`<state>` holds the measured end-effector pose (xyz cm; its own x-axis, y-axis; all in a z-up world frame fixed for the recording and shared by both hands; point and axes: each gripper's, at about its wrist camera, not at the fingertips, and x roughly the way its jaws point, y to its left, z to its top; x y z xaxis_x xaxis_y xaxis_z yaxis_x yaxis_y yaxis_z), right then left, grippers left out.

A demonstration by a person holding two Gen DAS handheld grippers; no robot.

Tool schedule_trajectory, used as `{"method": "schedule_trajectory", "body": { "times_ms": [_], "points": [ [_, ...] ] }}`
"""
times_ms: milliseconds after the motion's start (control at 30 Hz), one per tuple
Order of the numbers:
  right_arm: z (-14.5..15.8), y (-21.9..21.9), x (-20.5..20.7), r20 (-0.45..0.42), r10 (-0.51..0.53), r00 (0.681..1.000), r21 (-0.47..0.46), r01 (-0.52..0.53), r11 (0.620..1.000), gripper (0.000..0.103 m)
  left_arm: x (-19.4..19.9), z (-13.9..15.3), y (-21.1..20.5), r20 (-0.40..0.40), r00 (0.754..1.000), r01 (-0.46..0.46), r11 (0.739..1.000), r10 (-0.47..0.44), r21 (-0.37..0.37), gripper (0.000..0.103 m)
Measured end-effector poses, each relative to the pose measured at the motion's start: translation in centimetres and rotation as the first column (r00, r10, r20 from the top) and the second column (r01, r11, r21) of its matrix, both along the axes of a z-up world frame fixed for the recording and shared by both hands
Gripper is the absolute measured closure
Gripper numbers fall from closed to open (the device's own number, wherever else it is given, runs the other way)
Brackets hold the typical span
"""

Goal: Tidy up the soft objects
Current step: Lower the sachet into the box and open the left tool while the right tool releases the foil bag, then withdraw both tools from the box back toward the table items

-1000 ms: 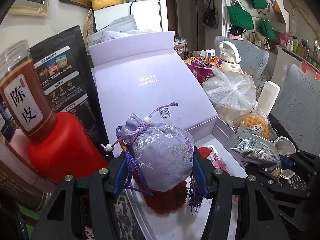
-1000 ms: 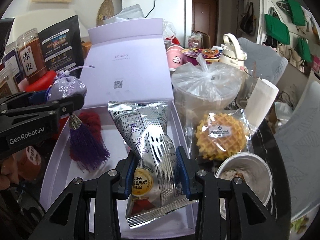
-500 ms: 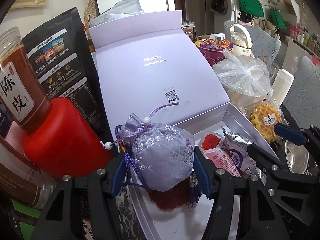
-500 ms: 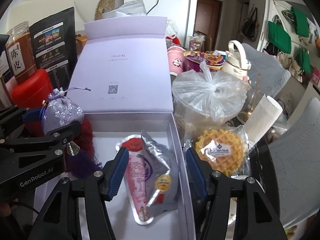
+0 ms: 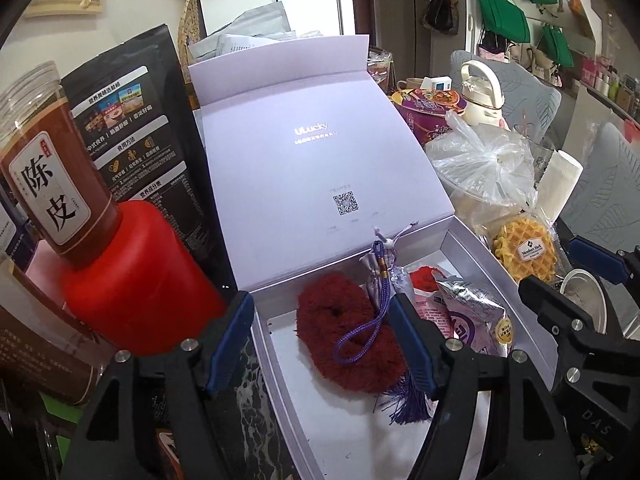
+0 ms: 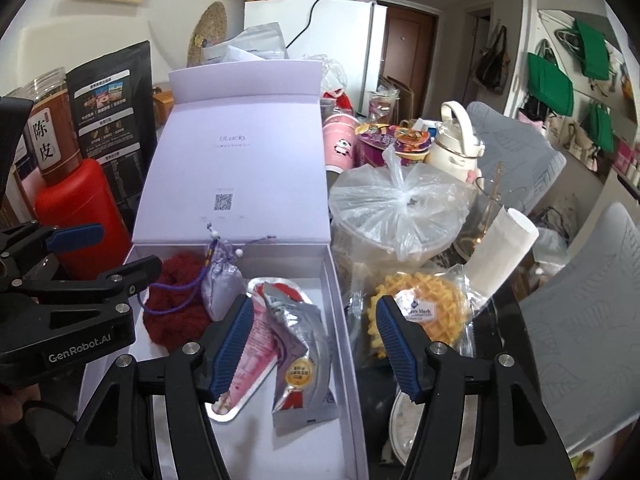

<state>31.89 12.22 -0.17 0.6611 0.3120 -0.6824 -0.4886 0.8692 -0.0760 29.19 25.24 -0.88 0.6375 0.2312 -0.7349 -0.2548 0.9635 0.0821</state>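
Clearly both tools [image 5: 324, 340] [image 6: 314, 344] are opening, empty, over the "ULucky" box [image 6: 240, 184].

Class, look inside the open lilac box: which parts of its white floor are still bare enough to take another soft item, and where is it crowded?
Bare floor lies along the near end of the open lilac box, in front of the fuzzy dark red pad and the silver foil snack packets. The far half is crowded: red pad, lilac brocade drawstring pouch and packets lie packed side by side.
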Motion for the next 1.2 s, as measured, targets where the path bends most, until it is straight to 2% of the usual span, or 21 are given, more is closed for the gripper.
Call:
{"method": "schedule_trajectory", "body": {
  "times_ms": [467,767,1200],
  "points": [
    [2.2,-1.0,-1.4,0.041,0.015,0.999,0.027,-0.016,1.0,0.039,-2.2,3.2,-0.7,0.082,0.997,-0.013,1.0,0.012,0.005,0.033],
    [4.9,-2.1,-3.6,0.095,0.011,0.995,0.056,-0.016,0.998,0.039,-3.9,5.2,-1.8,0.12,0.993,0.022,1.0,-0.024,0.017,0.033],
    [7.0,-4.0,-7.7,0.126,0.029,0.992,0.084,-0.04,0.996,0.036,-8.7,8.1,-3.3,0.178,0.984,0.028,1.0,-0.029,0.006,0.033]
  ]
}}
